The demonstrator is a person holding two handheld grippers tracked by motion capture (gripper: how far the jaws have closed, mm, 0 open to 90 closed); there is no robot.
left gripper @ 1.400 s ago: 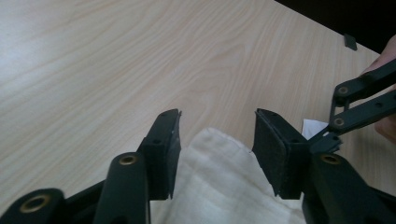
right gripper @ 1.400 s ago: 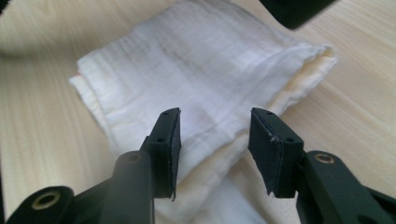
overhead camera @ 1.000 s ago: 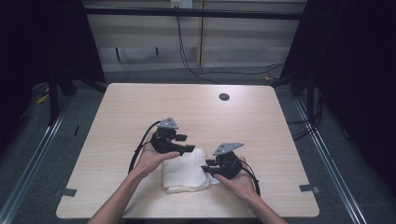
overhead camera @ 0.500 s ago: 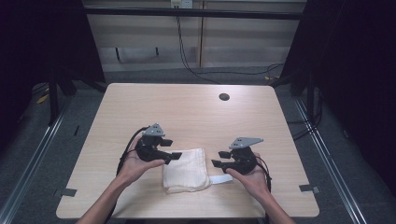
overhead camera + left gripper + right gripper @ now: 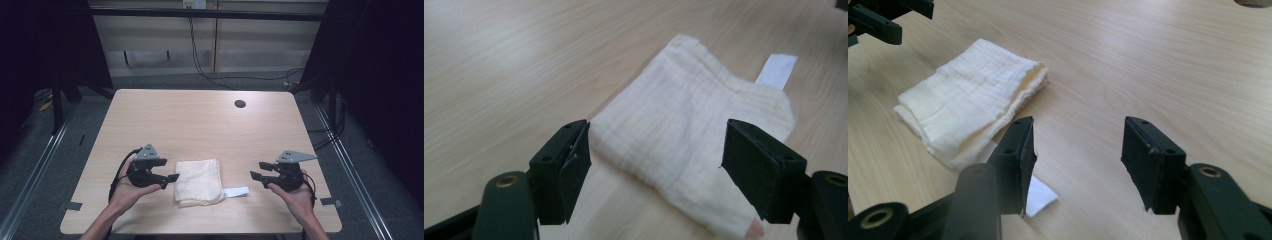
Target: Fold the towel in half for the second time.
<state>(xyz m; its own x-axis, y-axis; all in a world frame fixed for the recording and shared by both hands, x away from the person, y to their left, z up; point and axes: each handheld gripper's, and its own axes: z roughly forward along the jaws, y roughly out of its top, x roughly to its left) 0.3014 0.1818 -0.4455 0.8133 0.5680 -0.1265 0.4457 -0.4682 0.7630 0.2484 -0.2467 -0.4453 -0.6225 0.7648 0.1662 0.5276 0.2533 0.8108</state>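
Note:
A folded cream cloth (image 5: 198,181) lies flat near the table's front edge, with a white tag (image 5: 236,192) sticking out at its right. My left gripper (image 5: 170,172) sits just left of the cloth, open, jaws pointing at it; the cloth (image 5: 684,135) lies just beyond the gap between its jaws. My right gripper (image 5: 258,170) is open and stands apart to the right of the cloth. In the right gripper view the cloth (image 5: 970,97) lies off to the left and the tag (image 5: 1040,195) peeks out beside the left jaw. Both grippers (image 5: 654,170) (image 5: 1075,162) hold nothing.
The light wooden table (image 5: 200,125) has a dark round hole (image 5: 240,104) near its far right. Cables trail from both grippers toward the front edge. Dark floor and metal rails border the table on both sides.
Both grippers have drawn outward from the cloth, left going left and right going right. The cloth now lies folded and released on the table.

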